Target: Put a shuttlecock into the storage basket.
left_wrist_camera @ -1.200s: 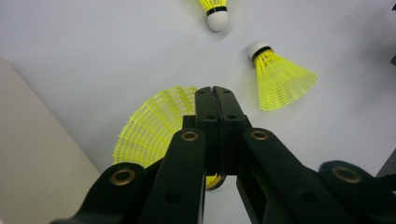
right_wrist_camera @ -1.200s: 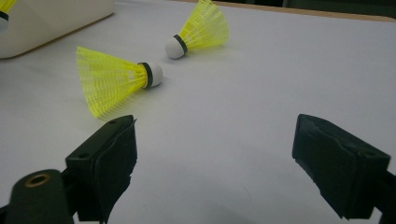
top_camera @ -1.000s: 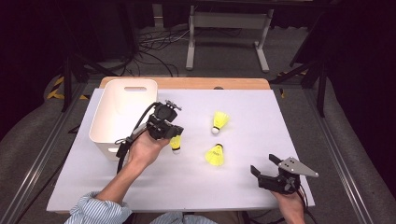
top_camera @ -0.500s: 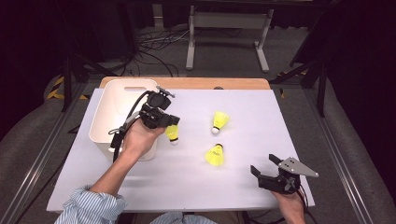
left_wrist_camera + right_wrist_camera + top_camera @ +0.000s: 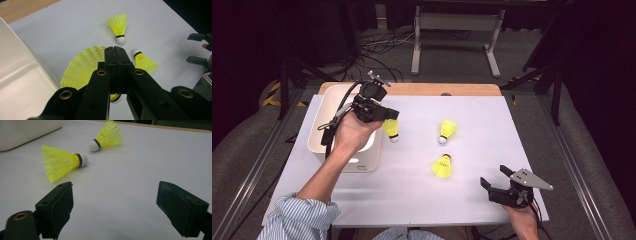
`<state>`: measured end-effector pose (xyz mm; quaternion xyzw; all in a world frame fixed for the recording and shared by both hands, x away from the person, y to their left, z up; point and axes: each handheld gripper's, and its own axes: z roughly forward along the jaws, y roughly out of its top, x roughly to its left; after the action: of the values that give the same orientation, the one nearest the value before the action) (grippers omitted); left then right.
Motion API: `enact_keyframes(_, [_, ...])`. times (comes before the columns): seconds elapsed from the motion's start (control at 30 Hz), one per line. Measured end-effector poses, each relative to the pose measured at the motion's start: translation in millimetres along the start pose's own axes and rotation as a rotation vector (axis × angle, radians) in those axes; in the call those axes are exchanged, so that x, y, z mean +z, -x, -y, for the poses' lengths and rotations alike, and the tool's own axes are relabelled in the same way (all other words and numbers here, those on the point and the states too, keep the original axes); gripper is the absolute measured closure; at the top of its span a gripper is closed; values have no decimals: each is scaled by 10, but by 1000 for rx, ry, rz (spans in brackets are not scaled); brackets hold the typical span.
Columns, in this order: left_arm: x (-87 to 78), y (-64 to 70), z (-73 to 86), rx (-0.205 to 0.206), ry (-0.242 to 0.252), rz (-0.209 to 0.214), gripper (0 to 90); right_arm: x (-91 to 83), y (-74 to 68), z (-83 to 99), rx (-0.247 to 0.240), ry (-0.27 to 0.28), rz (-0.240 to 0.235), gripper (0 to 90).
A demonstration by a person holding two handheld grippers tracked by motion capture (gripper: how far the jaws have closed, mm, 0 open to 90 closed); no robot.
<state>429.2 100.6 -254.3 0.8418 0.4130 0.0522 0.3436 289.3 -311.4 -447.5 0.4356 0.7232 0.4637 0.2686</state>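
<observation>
So my left gripper [image 5: 388, 119] is pinching a yellow shuttlecock [image 5: 391, 128] right beside the white bin [image 5: 328, 134], at its 3 o'clock edge. My right gripper [image 5: 496, 180] sits jaws apart at the table's 5 o'clock corner, two more shuttlecocks [image 5: 447, 129] [image 5: 442, 166] between.

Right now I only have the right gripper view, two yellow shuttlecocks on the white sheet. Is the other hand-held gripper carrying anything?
Observer: Yes, the left hand-held gripper is shut on a third shuttlecock, pinching its skirt.
Operator: Where is it holding that one?
Observer: In the air, just past the right wall of the white bin at the table's left side.
Operator: Which way up is it?
Observer: Cork down, skirt up in the jaws.
Operator: And my own gripper, from above?
Observer: The right hand-held gripper is open at the sheet's near right corner, apart from the nearer shuttlecock.
</observation>
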Motion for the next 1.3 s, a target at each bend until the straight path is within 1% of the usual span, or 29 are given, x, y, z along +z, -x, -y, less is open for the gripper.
enact_keyframes(0.1, [-85, -34, -40, 3, 10, -8, 900, -2, -1, 0, 1, 1, 3, 142])
enact_keyframes(0.13, [-85, -34, -40, 3, 10, -8, 900, -2, -1, 0, 1, 1, 3, 142])
enact_keyframes(0.23, [-132, -66, -53, -9, 14, -12, 900, -2, 4, 2, 4, -1, 3, 142])
enact_keyframes(0.27, [-151, -83, -57, -5, 15, -17, 900, -2, 4, 2, 4, -2, 2, 142])
enact_keyframes(0.53, [-323, -204, -62, -34, 32, -61, 900, 1, 3, 2, 2, -4, 0, 142])
enact_keyframes(0.63, [-366, -249, -48, -45, 37, -80, 900, 0, 3, 1, 2, -3, 0, 142])
enact_keyframes(0.73, [-394, -299, -35, -54, 44, -91, 900, -1, 2, 1, 1, -3, 1, 142])
enact_keyframes(0.87, [-402, -350, -17, -61, 46, -114, 900, 2, 1, 1, 1, -4, 1, 142])
enact_keyframes(0.9, [-402, -350, -17, -61, 46, -114, 900, 1, 0, 1, 0, -3, 2, 142])
enact_keyframes(1.0, [-374, -398, 1, -63, 36, -137, 900, -3, -2, 1, 0, -1, 1, 142])
enact_keyframes(1.13, [-304, -481, 16, -69, 27, -173, 900, -2, 3, 2, 3, -4, 2, 142])
enact_keyframes(1.3, [-187, -580, 28, -75, 4, -191, 900, 0, 2, 1, 1, -4, 0, 143])
